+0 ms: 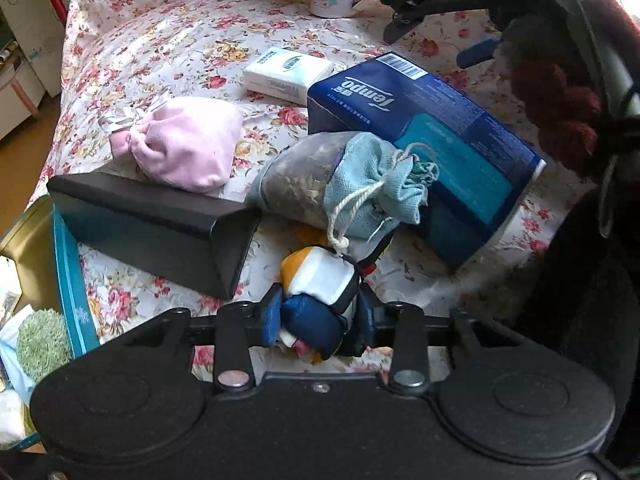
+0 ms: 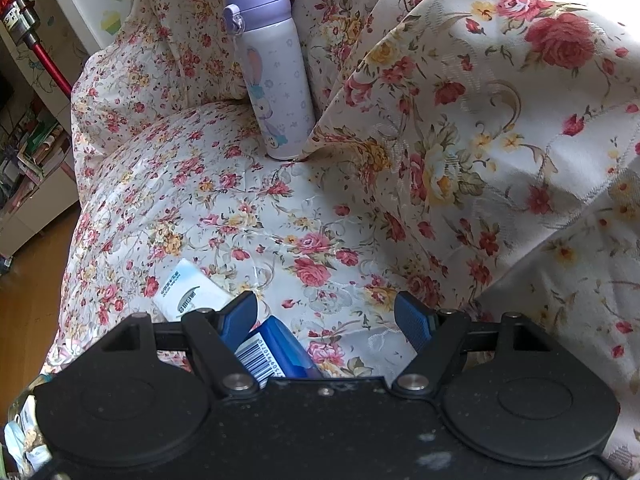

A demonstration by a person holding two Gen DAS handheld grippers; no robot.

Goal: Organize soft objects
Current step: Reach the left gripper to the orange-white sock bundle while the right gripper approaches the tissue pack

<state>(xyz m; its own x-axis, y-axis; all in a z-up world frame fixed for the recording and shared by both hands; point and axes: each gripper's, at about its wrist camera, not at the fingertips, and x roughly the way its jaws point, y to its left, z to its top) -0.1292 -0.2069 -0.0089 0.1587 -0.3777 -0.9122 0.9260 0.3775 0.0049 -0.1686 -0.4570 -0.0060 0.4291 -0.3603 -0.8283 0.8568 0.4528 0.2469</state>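
- Open tin at the left edge of the left wrist view, teal outside, gold inside. In it: a green fuzzy ball, pale blue and white soft pieces under it; the rest is cut off by the frame.
- Left gripper clamped tight on a small plush toy: white, navy and orange panels, a bit of pink at the bottom, squeezed between the blue pads. Toy sits low over the floral cloth, right in front of the camera body.
- Just beyond the toy: a drawstring sachet, pale blue weave at the neck, grey mesh body with dried filling, white cord trailing down onto the toy.
- Pink velvet pouch with a silver bow, left of the sachet, apart from it.
- Sachet leans on a navy Tempo tissue pack; a white tissue packet lies behind.
- Black wedge-shaped block between tin and sachet, crowding the near left.
- Right gripper with jaws partly spread, nothing between the pads; the tissue pack's barcode corner shows under its left finger, contact unclear.
- Lilac bottle upright at the back fold; open cloth between it and the right gripper.
- Cloth drops to the wooden floor on the left.
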